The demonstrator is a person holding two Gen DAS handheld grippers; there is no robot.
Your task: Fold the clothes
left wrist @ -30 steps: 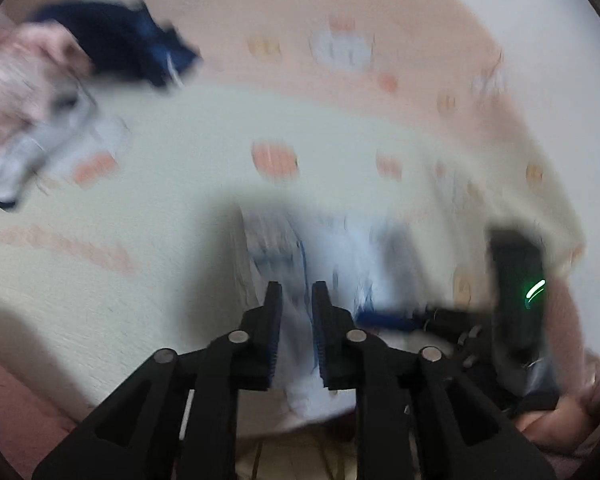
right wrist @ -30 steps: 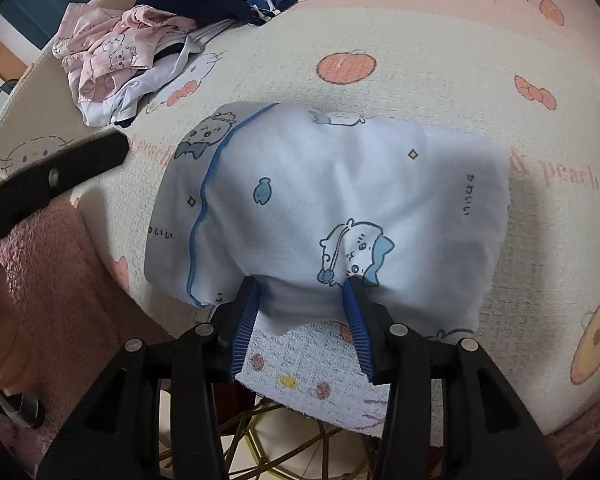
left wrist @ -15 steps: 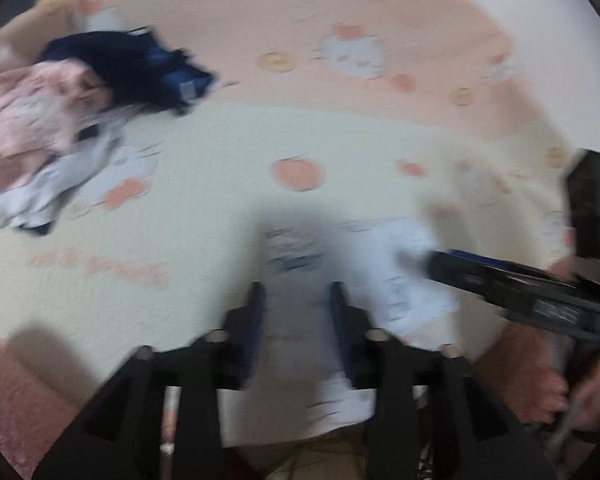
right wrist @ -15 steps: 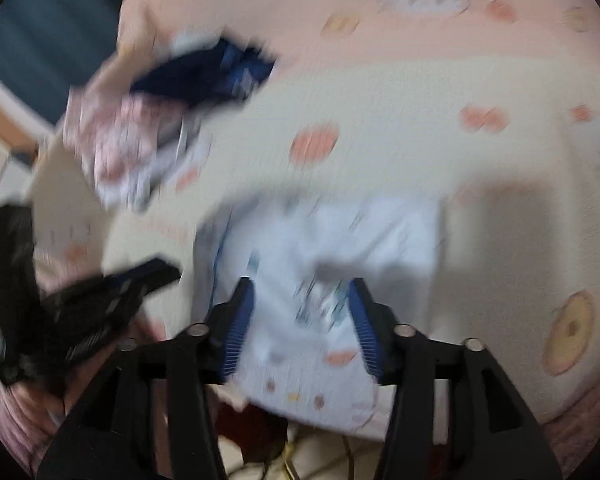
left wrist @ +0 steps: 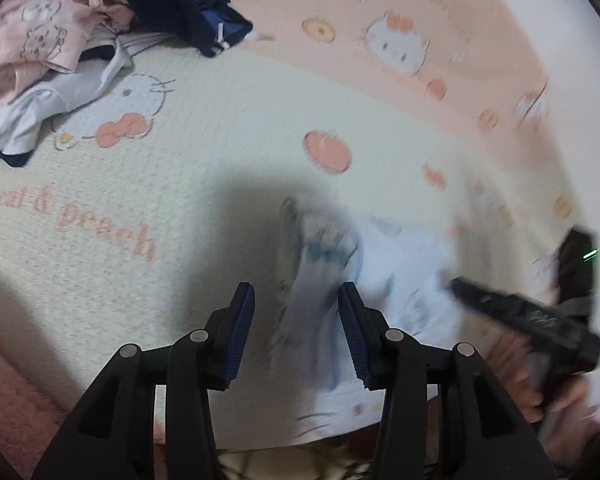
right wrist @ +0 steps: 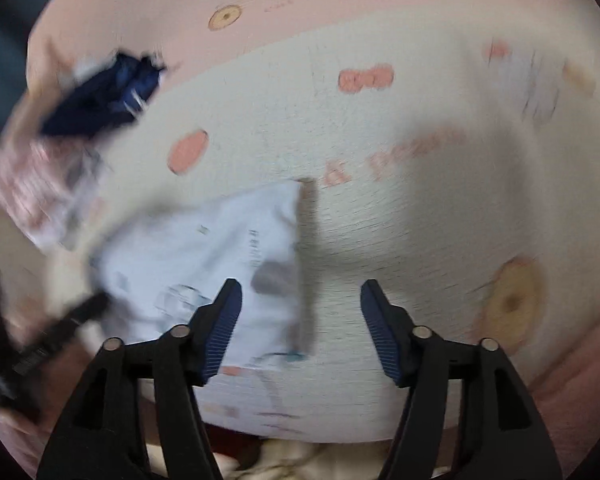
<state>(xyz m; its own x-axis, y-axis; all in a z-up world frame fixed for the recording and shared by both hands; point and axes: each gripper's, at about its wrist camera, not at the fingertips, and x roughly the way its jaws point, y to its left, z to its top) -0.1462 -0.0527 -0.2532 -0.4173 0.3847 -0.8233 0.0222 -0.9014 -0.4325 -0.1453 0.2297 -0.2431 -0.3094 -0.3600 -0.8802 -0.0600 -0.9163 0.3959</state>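
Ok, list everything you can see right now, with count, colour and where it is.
Folded white cartoon-print garment: one, white with blue trim, near blanket edge, in front of both grippers.
Pile of unfolded clothes: one heap, pink, white and navy pieces, far left.
Cream and pink cartoon-print blanket: one, under everything.
Left gripper: one, black with blue pads, open, jaws just opened, garment's edge between them, unpinched.
Right gripper: one, black with blue pads, open, jaws just opened, over garment's right edge.
Hand: one, gripping the right gripper's handle.
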